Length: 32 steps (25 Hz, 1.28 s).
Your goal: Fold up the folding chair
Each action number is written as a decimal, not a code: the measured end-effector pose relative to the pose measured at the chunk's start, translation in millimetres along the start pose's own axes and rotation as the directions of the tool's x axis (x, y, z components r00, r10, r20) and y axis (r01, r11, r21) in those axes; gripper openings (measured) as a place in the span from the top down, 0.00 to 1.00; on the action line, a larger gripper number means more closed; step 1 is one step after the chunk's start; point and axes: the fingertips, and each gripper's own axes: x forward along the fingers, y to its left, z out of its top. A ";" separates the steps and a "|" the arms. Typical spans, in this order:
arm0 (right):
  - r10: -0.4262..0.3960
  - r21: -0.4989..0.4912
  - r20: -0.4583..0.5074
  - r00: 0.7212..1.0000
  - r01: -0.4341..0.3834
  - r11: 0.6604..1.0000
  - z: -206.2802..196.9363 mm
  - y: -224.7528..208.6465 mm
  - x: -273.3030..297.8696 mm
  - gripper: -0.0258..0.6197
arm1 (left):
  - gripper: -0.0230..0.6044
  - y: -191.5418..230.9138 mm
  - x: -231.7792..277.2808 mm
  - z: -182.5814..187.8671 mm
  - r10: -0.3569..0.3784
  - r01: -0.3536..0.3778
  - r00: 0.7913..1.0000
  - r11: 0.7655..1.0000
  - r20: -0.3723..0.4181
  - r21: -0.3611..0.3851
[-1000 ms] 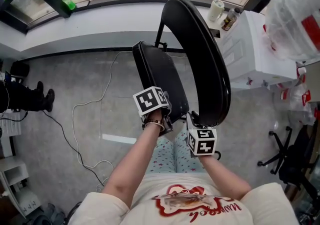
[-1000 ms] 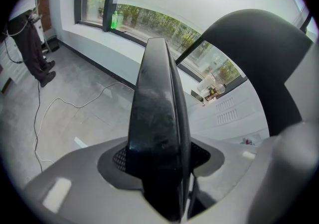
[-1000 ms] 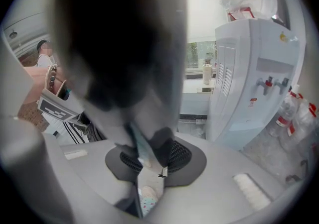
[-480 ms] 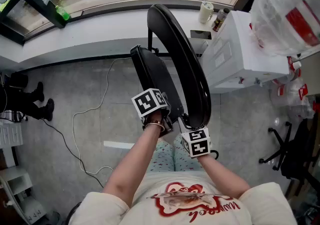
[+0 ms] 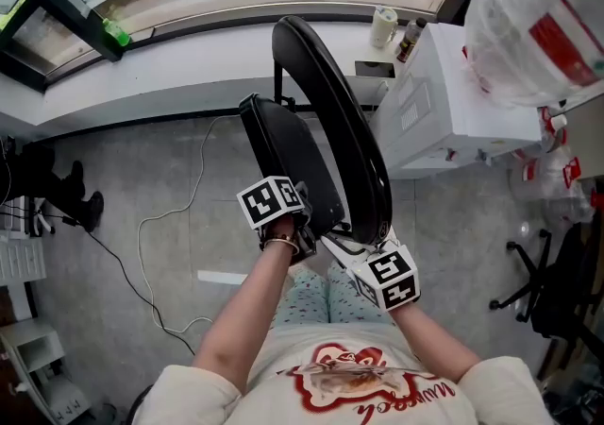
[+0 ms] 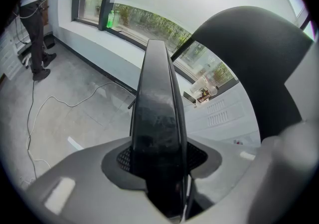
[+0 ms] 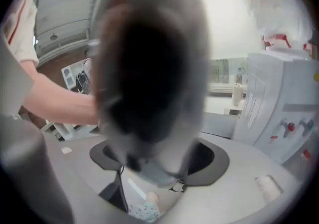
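The folding chair [image 5: 321, 130] is standing on the grey floor [image 5: 142, 187] just in front of the person, below the window ledge. Its seat [image 5: 288, 159] is tipping up close to the backrest [image 5: 344, 121]. The left tool [image 5: 300, 225] is clamping the seat's edge. The right tool [image 5: 357, 246] is gripping the backrest's rim (its own view is badly blurred).

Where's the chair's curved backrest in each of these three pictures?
Head view: the backrest arcs through the centre, right of the seat.
Left gripper view: dark bulk at upper right.
Right gripper view: big blurred dark shape, centre.
Shared landmark: the white appliance beside the chair.
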 end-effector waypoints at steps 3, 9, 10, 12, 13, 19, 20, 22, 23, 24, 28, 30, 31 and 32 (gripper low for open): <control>0.002 0.009 0.089 0.996 -0.002 1.000 38.0 -6.1 -19.5 0.38 | 0.63 0.2 0.9 0.7 -0.007 0.007 1.000 1.000 -0.009 -0.003; 0.068 0.021 0.200 0.977 -0.074 0.997 105.1 -11.0 -43.5 0.38 | 0.63 -2.0 4.6 -2.1 -0.004 0.004 1.000 1.000 -0.014 -0.006; 0.088 0.034 0.192 0.977 -0.096 0.995 108.4 -12.6 -43.8 0.39 | 0.63 -2.5 4.7 -2.0 -0.003 0.003 1.000 1.000 -0.015 -0.005; 0.120 0.083 0.214 0.969 -0.141 0.987 119.0 -15.9 -48.4 0.39 | 0.63 -3.2 4.7 -2.5 -0.004 0.004 1.000 1.000 -0.018 -0.008; 0.129 0.104 0.234 0.964 -0.156 0.982 126.9 -17.7 -52.0 0.40 | 0.63 -3.2 4.8 -2.9 -0.006 0.006 1.000 1.000 -0.021 -0.010; 0.178 0.129 0.211 0.961 -0.208 0.970 165.0 -30.3 -59.8 0.42 | 0.63 1.4 6.7 -4.4 -0.018 0.017 0.999 1.000 -0.028 -0.022; 0.182 0.131 0.202 0.962 -0.210 0.969 171.4 -34.3 -59.7 0.44 | 0.63 1.0 7.1 -4.5 -0.019 0.018 0.999 1.000 -0.029 -0.022; 0.184 0.115 0.149 0.972 -0.201 0.973 181.0 -43.9 -56.6 0.45 | 0.63 -0.7 8.7 -5.2 -0.021 0.020 0.999 1.000 -0.031 -0.024; 0.186 0.093 0.101 0.977 -0.195 0.976 183.7 -48.7 -53.9 0.45 | 0.63 -1.7 9.7 -5.6 -0.022 0.021 0.999 0.999 -0.032 -0.025; 0.189 0.063 0.046 0.981 -0.192 0.979 185.4 -52.9 -51.3 0.45 | 0.63 -3.0 10.8 -6.0 -0.023 0.022 0.999 0.999 -0.032 -0.026; 0.168 0.008 -0.069 0.983 -0.168 0.986 187.7 -63.6 -47.6 0.52 | 0.63 -11.1 14.2 -7.1 -0.013 0.012 0.999 0.999 -0.037 -0.030; 0.115 0.055 -0.048 0.992 -0.112 0.992 189.7 -69.9 -48.1 0.56 | 0.62 -16.8 16.0 -6.7 0.001 -0.002 0.999 1.000 -0.041 -0.028; 0.076 0.082 -0.043 0.996 -0.072 0.994 190.8 -75.0 -48.3 0.62 | 0.62 -20.5 17.0 -6.2 0.009 -0.010 0.999 1.000 -0.042 -0.026; 0.040 0.101 -0.045 0.998 -0.035 0.994 191.4 -80.4 -48.9 0.69 | 0.62 -24.9 18.2 -6.0 0.017 -0.018 0.999 1.000 -0.044 -0.024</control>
